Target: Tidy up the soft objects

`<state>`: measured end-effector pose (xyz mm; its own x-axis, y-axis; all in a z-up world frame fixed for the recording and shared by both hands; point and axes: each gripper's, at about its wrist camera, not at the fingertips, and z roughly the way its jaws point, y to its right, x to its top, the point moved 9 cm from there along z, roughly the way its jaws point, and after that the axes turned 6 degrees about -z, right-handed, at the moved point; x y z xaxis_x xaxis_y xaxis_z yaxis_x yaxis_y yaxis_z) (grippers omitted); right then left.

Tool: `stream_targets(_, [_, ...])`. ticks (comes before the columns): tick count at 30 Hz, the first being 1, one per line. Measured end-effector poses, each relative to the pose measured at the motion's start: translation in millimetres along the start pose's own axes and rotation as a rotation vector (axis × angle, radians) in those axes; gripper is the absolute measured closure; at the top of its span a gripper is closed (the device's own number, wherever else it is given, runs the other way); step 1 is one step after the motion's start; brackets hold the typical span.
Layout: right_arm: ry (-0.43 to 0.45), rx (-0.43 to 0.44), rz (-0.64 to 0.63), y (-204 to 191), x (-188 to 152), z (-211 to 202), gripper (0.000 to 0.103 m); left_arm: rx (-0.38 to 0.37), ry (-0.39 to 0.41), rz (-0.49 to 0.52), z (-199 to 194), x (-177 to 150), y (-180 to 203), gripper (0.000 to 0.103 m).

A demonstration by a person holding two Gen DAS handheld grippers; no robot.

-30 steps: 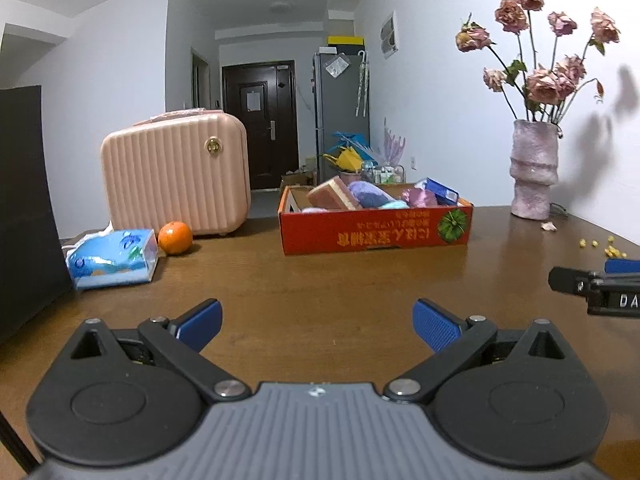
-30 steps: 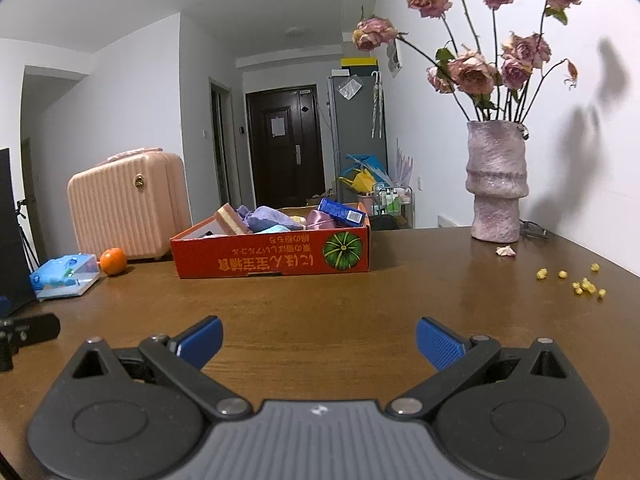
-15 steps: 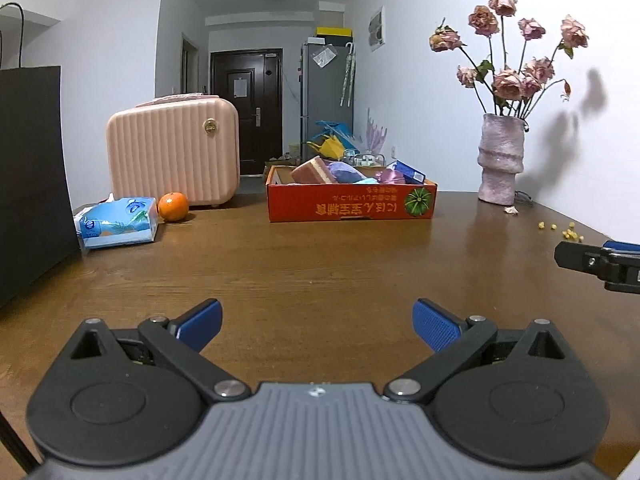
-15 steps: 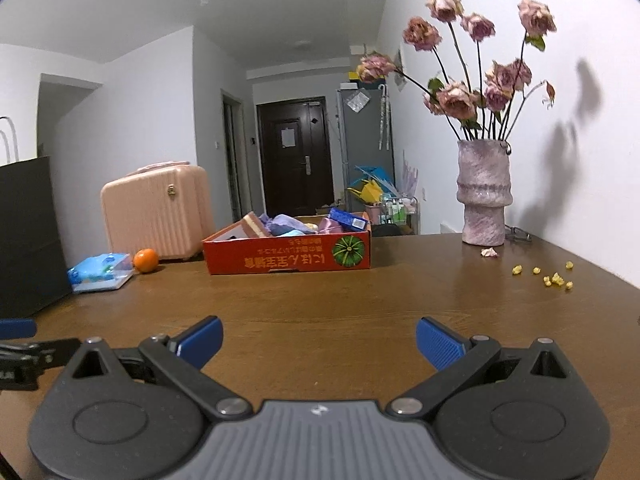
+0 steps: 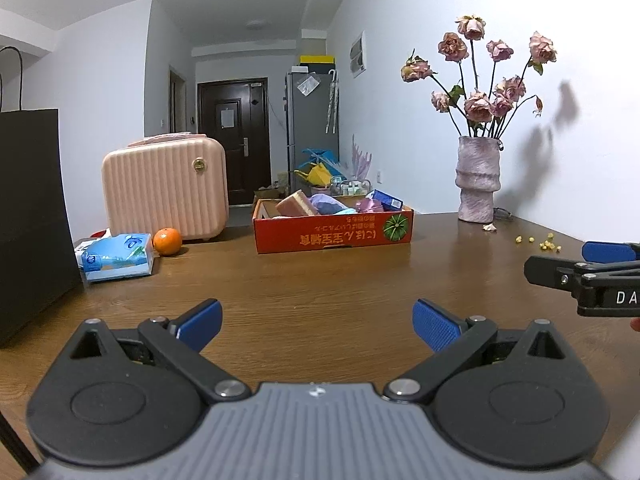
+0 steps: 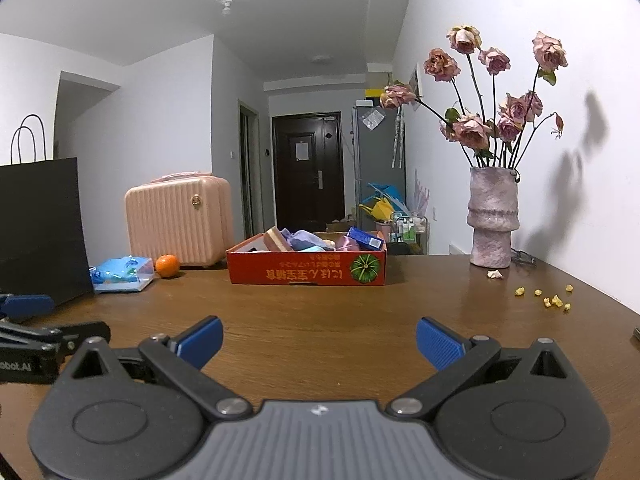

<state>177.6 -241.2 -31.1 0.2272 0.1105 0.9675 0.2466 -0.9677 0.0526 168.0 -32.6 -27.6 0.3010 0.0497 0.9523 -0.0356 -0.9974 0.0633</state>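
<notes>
Surveying the wooden worktop (image 5: 320, 280), we list: red cardboard box (image 5: 334, 232) at the far middle, packed with soft objects (image 5: 332, 203), well ahead of both tools; tissue pack (image 5: 118, 257) far left; orange (image 5: 167, 241) beside it. Left tool (image 5: 318, 324) and right tool (image 6: 319, 342) spread wide, holding nothing.

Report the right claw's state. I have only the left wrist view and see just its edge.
Observer: The right claw is open, its pads wide apart with nothing between them.
Operator: Check the table on its right side.
Observer: A small dark object lies at the right edge of the table. The frame cuts it off, so I cannot tell what it is.
Operator: Check the black bag.
Observer: The black bag stands upright, and both looped handles show above it.
</notes>
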Motion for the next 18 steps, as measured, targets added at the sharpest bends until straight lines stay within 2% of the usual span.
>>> stream_targets(18, [0.010,0.000,-0.007,-2.2,3.2,-2.9,0.000,-0.011,-0.001,-0.008,-3.2,-0.1,0.5,0.000])
